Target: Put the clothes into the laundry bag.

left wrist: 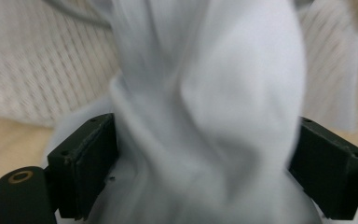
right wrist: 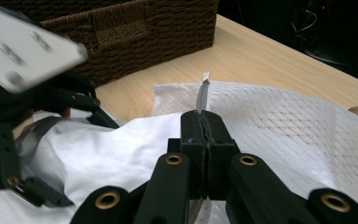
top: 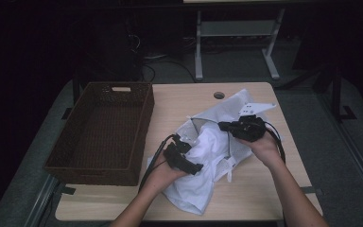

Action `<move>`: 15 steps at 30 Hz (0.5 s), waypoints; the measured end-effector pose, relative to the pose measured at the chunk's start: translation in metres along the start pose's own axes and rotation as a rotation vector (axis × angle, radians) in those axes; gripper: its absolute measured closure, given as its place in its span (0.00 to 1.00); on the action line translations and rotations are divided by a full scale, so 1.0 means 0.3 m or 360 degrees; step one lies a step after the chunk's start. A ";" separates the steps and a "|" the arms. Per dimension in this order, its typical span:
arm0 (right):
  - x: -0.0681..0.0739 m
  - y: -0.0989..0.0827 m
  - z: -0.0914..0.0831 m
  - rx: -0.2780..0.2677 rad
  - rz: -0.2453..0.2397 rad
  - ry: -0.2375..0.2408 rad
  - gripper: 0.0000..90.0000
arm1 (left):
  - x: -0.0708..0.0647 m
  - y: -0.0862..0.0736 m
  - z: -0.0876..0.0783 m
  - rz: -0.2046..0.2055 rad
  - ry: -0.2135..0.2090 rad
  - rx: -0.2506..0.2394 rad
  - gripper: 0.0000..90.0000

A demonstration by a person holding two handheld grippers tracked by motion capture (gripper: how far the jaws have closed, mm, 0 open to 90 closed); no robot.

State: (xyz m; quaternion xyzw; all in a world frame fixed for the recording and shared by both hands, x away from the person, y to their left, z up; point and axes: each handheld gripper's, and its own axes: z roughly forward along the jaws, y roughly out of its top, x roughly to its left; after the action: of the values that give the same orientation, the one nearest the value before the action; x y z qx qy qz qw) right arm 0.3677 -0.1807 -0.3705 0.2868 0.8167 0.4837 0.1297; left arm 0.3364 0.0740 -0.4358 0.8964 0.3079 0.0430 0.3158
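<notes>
A white garment (top: 208,156) lies crumpled on the table, partly on a white mesh bag (top: 227,106). My left gripper (top: 196,166) reaches into the garment from the left. In the left gripper view its jaws stand wide apart, and a thick fold of the white garment (left wrist: 205,93) bulges between them without being pinched. My right gripper (top: 223,126) is at the bag's edge. In the right gripper view that gripper (right wrist: 206,126) is shut on a thin strip of the mesh bag (right wrist: 279,121), which sticks up between the jaws.
An empty brown wicker basket (top: 144,118) stands on the left of the wooden table (top: 264,189); its wall (right wrist: 121,37) is just beyond the bag. A round cable hole (top: 219,95) is near the far edge. Beyond the table lies dark floor with desk legs.
</notes>
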 end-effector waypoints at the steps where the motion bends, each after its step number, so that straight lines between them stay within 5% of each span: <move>1: -0.001 -0.002 0.001 0.0006 0.0000 0.0001 0.98 | 0.001 -0.009 0.031 0.0001 -0.0005 0.0049 0.12; 4: -0.002 -0.006 0.006 0.0018 -0.0007 -0.0001 0.98 | 0.002 -0.011 0.052 0.0025 -0.0029 0.0102 0.21; 11: -0.002 -0.008 0.005 0.0022 -0.0006 -0.0003 0.98 | 0.006 -0.009 0.041 0.0046 -0.0094 0.0101 0.79; 15: 0.001 -0.008 0.007 0.0031 -0.0016 -0.0006 0.98 | 0.005 -0.005 0.015 0.0031 -0.0125 0.0038 0.85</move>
State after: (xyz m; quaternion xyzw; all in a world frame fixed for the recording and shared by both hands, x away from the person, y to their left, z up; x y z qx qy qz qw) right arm 0.3677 -0.1799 -0.3736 0.2848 0.8225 0.4746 0.1307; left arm 0.3381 0.0735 -0.4405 0.9041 0.2870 0.0071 0.3166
